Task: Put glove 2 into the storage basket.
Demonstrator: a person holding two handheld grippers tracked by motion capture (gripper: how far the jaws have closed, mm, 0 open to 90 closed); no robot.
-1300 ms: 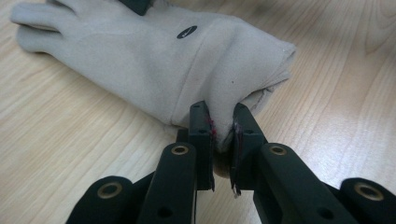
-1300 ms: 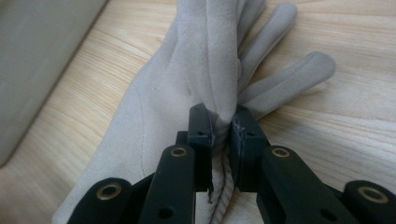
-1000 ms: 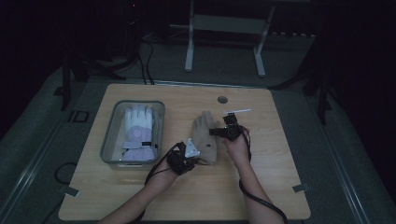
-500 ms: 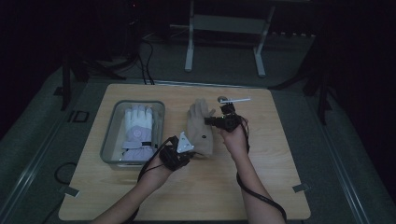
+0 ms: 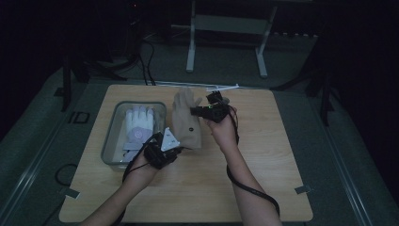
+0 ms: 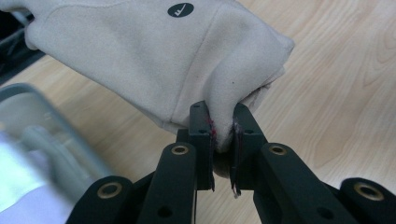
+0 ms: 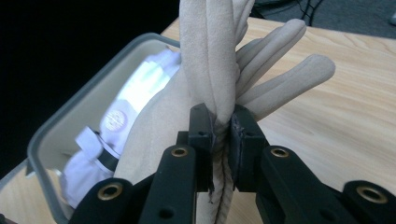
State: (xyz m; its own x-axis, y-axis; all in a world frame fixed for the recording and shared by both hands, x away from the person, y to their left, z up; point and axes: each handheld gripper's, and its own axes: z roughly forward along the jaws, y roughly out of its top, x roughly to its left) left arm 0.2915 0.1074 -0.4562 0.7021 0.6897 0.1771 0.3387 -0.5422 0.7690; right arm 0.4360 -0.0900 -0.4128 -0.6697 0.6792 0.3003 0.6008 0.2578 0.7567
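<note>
We clamped both tools, left tool (image 6: 223, 135) and right tool (image 7: 223, 128), on the beige glove (image 5: 186, 120); the right gripper view revealed a white glove (image 7: 126, 109) inside the bin (image 7: 70, 116).

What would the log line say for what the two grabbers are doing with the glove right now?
left gripper: shut on beige suede glove cuff | right gripper: shut on glove finger end | glove: held above light wooden table, beside clear plastic bin holding white glove

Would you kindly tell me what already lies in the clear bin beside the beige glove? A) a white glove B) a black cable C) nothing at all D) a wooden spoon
A: in the high view a white glove lies in the bin, left of the beige glove that the left gripper and the right gripper both clamp.
</note>
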